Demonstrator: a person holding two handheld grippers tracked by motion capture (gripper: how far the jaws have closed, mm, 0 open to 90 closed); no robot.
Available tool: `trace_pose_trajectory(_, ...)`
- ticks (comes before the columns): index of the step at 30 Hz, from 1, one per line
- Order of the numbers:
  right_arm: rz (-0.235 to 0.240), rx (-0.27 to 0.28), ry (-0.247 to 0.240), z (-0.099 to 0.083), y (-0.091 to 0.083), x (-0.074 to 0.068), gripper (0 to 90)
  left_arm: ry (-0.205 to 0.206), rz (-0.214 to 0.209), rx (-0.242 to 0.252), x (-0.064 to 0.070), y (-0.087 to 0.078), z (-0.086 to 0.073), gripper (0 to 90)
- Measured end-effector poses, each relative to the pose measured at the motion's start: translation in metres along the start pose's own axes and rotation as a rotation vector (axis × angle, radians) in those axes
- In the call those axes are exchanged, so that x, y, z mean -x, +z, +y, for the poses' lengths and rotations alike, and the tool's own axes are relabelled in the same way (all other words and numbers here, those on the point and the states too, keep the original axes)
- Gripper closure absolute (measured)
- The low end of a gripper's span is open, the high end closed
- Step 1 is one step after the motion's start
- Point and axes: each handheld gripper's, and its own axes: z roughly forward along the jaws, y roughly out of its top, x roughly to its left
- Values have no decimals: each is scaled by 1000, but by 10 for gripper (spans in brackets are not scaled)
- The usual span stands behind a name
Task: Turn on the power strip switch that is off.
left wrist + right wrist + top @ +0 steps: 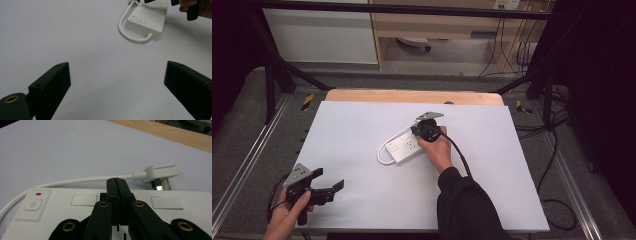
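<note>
in the high view a white power strip (404, 145) lies near the middle of the pale table (362, 125), its cable (382, 156) looping off its left end. the right gripper (422, 131) sits over the strip's right part, held in a hand (438, 150). the left gripper (329, 182) hovers at the near left corner, well apart from the strip, jaws spread.

in the left gripper view the jaws stand wide apart over bare table, the power strip (147, 21) far right.

in the right gripper view the jaws are pressed together over the power strip (175, 212), holding nothing, with the power button (32, 205) to the left and the plug (160, 173) lying beyond.
</note>
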Motion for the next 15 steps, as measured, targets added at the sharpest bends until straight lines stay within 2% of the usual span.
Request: trace_pose_trajectory(15, 0, -9, -3, -3, 4, -2, 900, -5, 1, -3, -1, 0, 0, 68)
